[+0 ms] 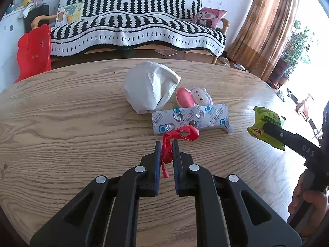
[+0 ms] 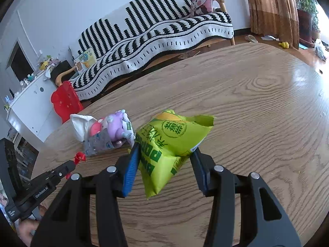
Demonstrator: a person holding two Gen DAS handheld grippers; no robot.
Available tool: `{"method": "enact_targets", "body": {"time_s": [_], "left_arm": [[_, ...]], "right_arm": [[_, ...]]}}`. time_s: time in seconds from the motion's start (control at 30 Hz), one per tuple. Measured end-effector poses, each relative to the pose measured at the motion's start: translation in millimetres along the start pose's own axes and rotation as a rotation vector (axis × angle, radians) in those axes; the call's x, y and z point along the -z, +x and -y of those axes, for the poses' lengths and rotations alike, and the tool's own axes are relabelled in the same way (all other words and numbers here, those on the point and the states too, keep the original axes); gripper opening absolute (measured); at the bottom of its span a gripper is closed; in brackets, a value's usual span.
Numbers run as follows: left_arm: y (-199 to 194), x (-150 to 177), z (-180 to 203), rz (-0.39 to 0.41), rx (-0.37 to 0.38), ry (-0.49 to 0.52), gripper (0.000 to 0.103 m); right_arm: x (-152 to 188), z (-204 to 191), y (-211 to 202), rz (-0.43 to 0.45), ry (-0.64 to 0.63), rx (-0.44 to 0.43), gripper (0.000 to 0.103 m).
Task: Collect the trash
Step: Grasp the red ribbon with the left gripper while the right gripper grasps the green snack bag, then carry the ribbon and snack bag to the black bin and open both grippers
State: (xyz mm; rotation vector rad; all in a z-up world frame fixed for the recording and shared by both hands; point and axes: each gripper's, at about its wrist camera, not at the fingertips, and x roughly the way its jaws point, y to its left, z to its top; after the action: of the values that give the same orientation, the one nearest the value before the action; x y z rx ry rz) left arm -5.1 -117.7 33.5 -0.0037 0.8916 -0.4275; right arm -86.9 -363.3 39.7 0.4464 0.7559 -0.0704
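Note:
My left gripper [image 1: 166, 144] is shut on a red ribbon [image 1: 181, 134] and holds it just above the wooden table [image 1: 72, 133]. My right gripper [image 2: 165, 150] is shut on a green snack wrapper [image 2: 170, 142]; it also shows at the right of the left wrist view [image 1: 265, 126]. On the table beyond lie a silver blister pack [image 1: 193, 118], a crumpled white bag [image 1: 148, 86] and a pink and purple plush toy [image 1: 193, 96]. The left gripper with the ribbon [image 2: 80, 157] shows at the lower left of the right wrist view.
A striped sofa [image 1: 133, 26] stands behind the table with a pink cushion [image 1: 207, 17]. A red plastic stool [image 1: 34, 51] stands at the left. Curtains [image 1: 265, 20] and potted plants [image 1: 296, 47] are at the right.

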Motion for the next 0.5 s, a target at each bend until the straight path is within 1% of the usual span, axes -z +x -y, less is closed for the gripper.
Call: {"method": "enact_targets", "body": {"time_s": [0.3, 0.5], "left_arm": [[2, 2, 1, -0.007, -0.012, 0.000, 0.010], [0, 1, -1, -0.003, -0.013, -0.002, 0.010]], "right_arm": [[2, -6, 7, -0.015, -0.067, 0.083, 0.048], [4, -8, 13, -0.027, -0.086, 0.101, 0.048]]}}
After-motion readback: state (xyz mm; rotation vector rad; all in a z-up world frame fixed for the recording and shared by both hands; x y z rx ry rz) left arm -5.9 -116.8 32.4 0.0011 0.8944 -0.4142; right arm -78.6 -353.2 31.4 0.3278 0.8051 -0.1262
